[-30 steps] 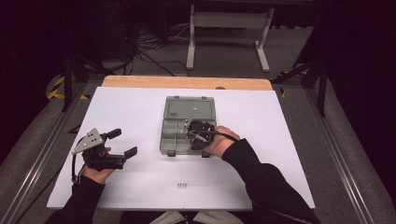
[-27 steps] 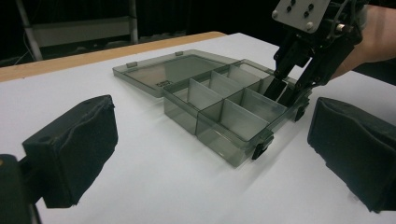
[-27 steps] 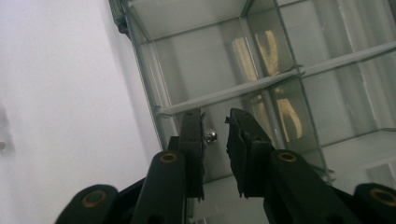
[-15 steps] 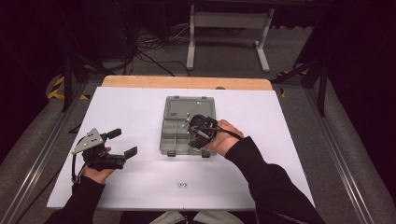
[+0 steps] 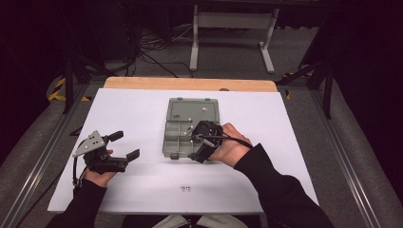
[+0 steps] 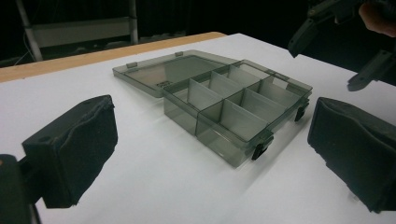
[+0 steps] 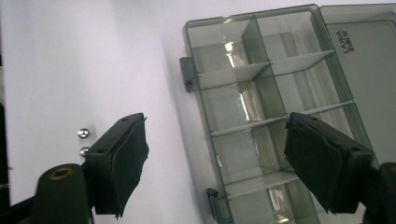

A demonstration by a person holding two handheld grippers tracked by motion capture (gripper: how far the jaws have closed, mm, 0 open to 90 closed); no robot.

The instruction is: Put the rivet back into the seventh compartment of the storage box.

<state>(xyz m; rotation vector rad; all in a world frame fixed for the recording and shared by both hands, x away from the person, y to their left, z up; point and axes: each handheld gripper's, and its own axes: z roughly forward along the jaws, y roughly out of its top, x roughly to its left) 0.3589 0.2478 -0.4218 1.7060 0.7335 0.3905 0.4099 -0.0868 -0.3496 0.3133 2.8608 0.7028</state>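
**Right jaws parted above the open compartment box**

While the left gripper [image 5: 119,148] lay low on the white table [image 5: 294,133] in the person's left hand [image 5: 97,175], its jaws stood wide apart with nothing between them, and the left gripper view looked between its two black pads at the box ahead. The compartment box [image 5: 183,135], a smoky translucent case, sat near the middle of the table with its lid [image 5: 192,108] folded flat on the far side and its two latches [image 6: 258,150] hanging at the near wall. Its compartments [image 7: 233,105] were divided by thin walls; whether any held something small could not be told for certain, since glare lay on the floors.

The right gripper [image 5: 199,142], held in the right hand [image 5: 233,151], hung over the box's right part. Its jaws had just been opening and stood apart, with nothing clamped between them; in the right gripper view one pad [image 7: 123,161] hung over bare table beside the box and the other over the compartments. Two small silver screws [image 5: 185,189] lay side by side on the table near its front edge, well apart from the box and from both grippers.
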